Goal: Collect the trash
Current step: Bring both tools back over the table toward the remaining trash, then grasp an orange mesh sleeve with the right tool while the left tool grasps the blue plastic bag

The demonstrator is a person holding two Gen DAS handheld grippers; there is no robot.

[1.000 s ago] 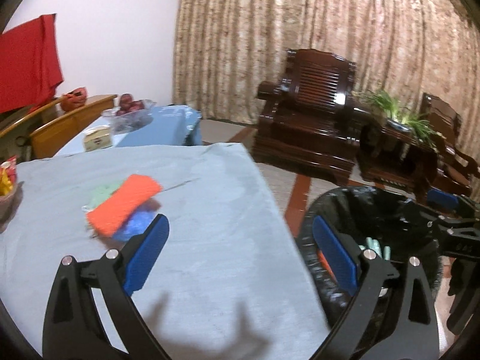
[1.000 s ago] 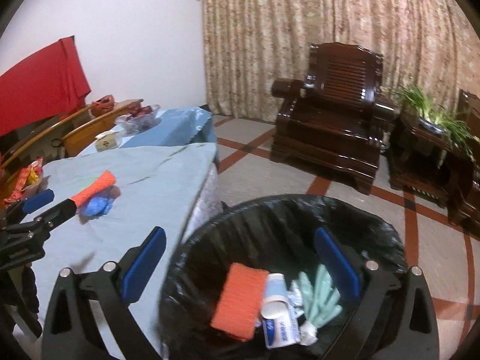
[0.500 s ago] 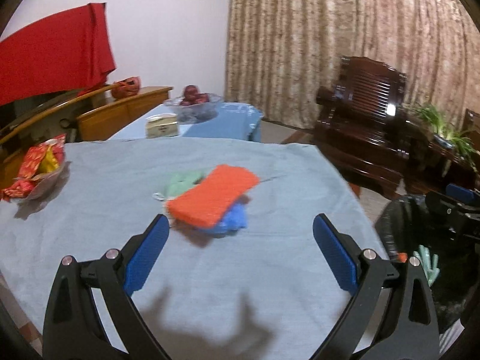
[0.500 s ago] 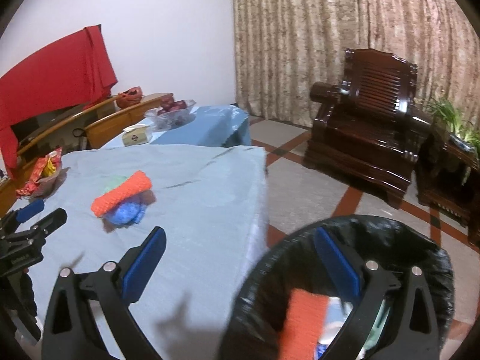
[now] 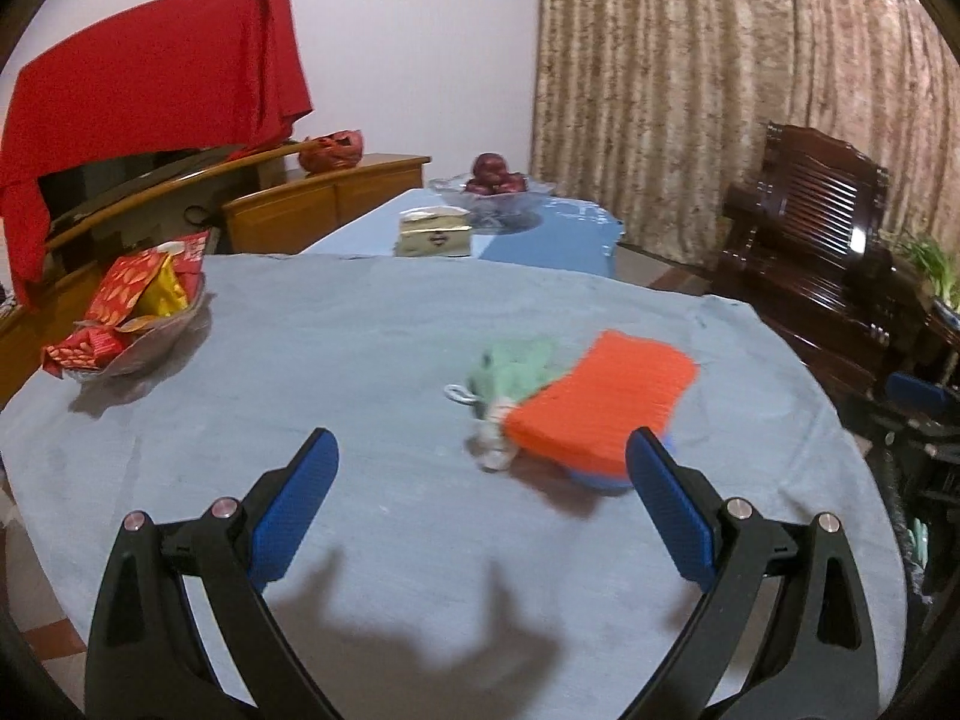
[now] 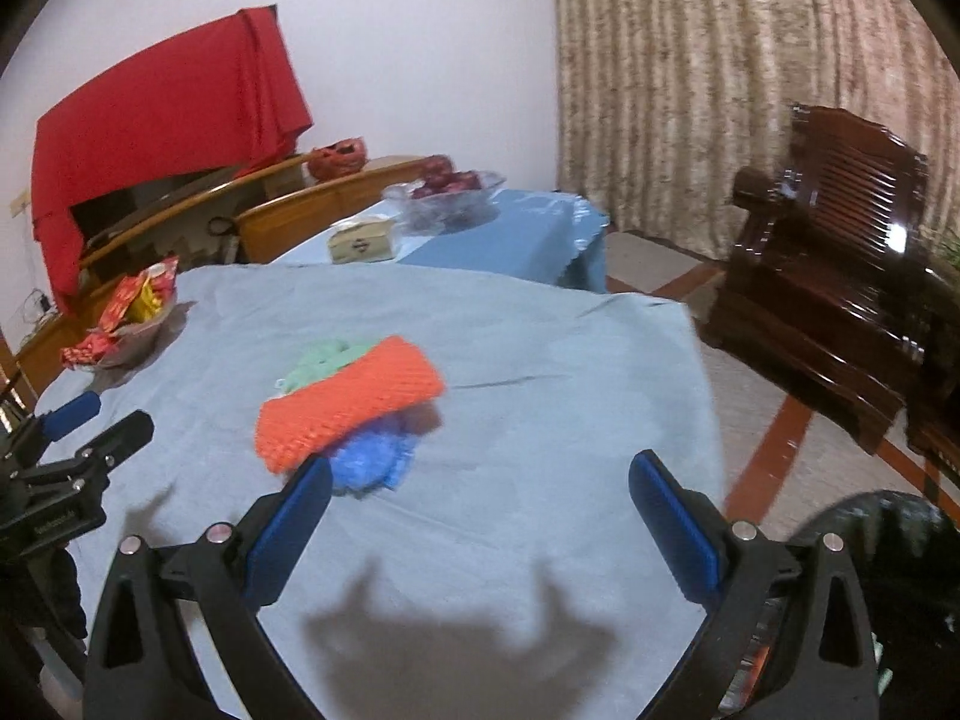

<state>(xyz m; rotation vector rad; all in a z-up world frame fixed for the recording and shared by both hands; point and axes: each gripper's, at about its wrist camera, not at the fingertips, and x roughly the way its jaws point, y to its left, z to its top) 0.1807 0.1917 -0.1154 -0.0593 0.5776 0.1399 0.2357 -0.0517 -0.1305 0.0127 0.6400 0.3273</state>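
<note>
Both grippers are hovering over the table (image 5: 372, 330) with its pale blue cloth, and both are empty. The left gripper (image 5: 480, 498) is spreading its blue-padded fingers wide at the bottom of its own view, nothing between them. The right gripper (image 6: 480, 516) is doing the same in its view, jaws gaping, nothing held.

The trash is lying in a small heap on the cloth. On top is sitting an orange sponge (image 5: 600, 402), right of centre in the left wrist frame, just above the left gripper's right finger. A pale green glove (image 5: 510, 369) is poking out from under its upper left side, and something blue and crumpled (image 6: 369, 459) is showing beneath it, clearest in the right wrist view, just beside the right gripper's left fingertip.

The black-lined bin (image 6: 888, 546) is peeking in at the lower right of the right wrist frame. A snack basket (image 5: 129, 324) is resting at the table's left edge.
</note>
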